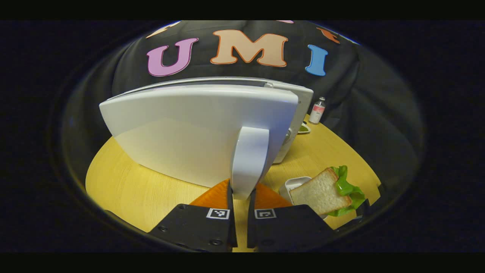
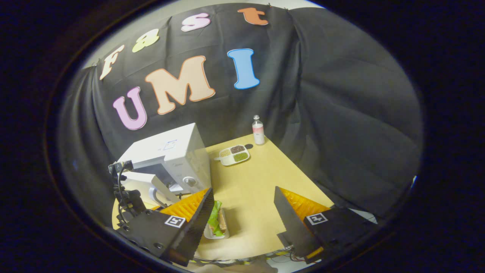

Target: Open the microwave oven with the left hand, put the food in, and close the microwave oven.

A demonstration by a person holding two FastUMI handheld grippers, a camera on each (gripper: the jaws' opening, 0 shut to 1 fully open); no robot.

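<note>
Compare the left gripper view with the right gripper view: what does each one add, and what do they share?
Left gripper view adds a close look at the left gripper shut on the door handle. Right gripper view adds the right gripper, open above the table, and the divided dish with three fillings. Both share the microwave, the sandwich and the bottle.

Glossy plastic microwave (image 1: 197, 129) on matt wood-grain table (image 1: 125, 182).
</note>
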